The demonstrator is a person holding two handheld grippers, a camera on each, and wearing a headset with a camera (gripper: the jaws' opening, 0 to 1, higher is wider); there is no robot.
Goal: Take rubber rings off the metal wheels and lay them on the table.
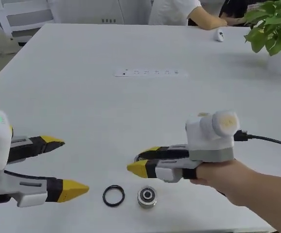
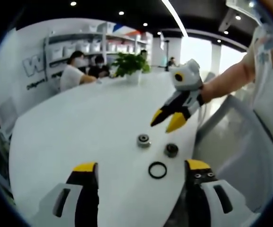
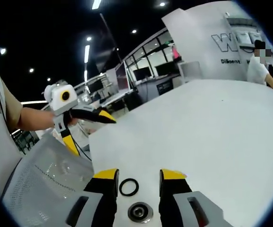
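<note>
One metal wheel (image 2: 143, 140) lies mostly hidden behind the right claw (image 1: 140, 158).

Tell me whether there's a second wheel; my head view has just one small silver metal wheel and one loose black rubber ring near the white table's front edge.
Observer: Yes. The left gripper view shows a second small silver metal wheel on the white table, beyond the first wheel and the loose black rubber ring.
Operator: Where exactly?
Observer: In that view it lies close under the yellow tips of the right claw.
Operator: Is that claw open?
Observer: Yes. The right gripper view shows its jaws apart, a wheel low between them, the ring just beyond.
</note>
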